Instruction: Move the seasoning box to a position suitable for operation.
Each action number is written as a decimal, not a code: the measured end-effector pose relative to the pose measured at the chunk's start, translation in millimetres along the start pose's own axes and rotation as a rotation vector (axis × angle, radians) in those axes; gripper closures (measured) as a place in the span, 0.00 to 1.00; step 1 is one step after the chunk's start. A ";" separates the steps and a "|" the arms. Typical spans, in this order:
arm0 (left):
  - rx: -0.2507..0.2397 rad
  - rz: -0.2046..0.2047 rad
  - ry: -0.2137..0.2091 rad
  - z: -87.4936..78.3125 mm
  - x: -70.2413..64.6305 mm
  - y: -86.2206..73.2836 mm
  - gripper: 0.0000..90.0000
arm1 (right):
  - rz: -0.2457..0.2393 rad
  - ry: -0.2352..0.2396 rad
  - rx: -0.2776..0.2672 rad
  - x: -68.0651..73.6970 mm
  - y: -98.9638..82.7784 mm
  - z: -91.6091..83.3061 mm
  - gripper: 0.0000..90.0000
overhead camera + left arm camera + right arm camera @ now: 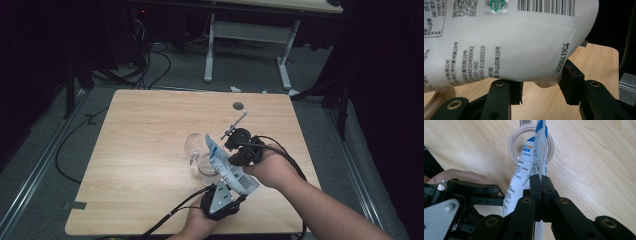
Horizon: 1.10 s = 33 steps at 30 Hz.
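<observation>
Right gripper (541, 182) was seen with jaws pinched tight on the white pouch (524, 170) edge. Left gripper (540, 86) jaws stood part open, bracketing the pouch's bottom corner; contact could not be told. "20250419C4" and a barcode were read in the left gripper view. Glass jar (530, 145) mouth, at 12 o'clock, was shown in the right gripper view. Table (140, 130) lay open toward 9 o'clock.

Both claws: black linkage arms with brass-coloured pivot bushings, square black pads at the tips. Left claw (223, 186) carries a grey three-cornered plate with small screws on top; knurled silver screw beside it. Right claw (541, 185) same black build. Black cable trails from each. Forearms bare, no sleeves.
</observation>
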<state>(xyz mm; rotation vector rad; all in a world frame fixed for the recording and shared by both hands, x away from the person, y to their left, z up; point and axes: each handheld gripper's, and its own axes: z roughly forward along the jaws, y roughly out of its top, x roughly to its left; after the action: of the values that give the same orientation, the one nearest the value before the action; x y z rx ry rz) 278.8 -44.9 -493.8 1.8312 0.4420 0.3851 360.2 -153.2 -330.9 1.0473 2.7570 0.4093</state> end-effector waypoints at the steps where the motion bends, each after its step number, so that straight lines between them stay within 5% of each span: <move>1: 0.000 0.000 0.000 0.0 -0.1 0.0 0.65 | -0.001 -0.002 0.000 0.1 0.1 0.2 1.00; 33: -0.017 -0.005 -0.001 -3.0 1.5 3.8 0.65 | -0.017 -0.004 -0.003 3.5 5.4 -3.3 1.00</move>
<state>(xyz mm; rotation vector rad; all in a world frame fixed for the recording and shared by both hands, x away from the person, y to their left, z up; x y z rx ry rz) 279.1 -42.7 -489.2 1.8136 0.4411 0.3841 360.1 -147.6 -326.3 1.0225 2.7589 0.4081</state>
